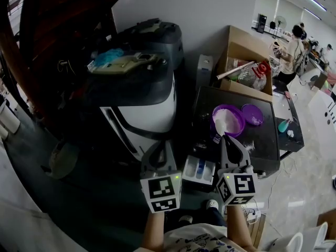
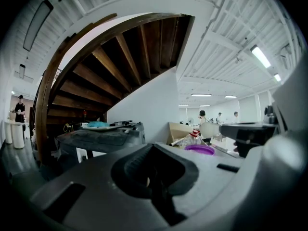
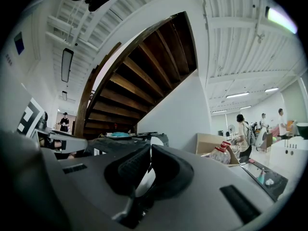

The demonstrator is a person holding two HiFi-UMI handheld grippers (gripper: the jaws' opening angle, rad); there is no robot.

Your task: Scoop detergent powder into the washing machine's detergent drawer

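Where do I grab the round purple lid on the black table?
Probably pinch the round purple lid by its rim, from above, on the side away from the purple bowl of white powder. It lies flat on the black table, so only the thin edge gives a hold, and that side looks free.

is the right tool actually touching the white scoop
Touching. The right gripper view shows the right tool shut on the white scoop, its handle pinched between the jaws.
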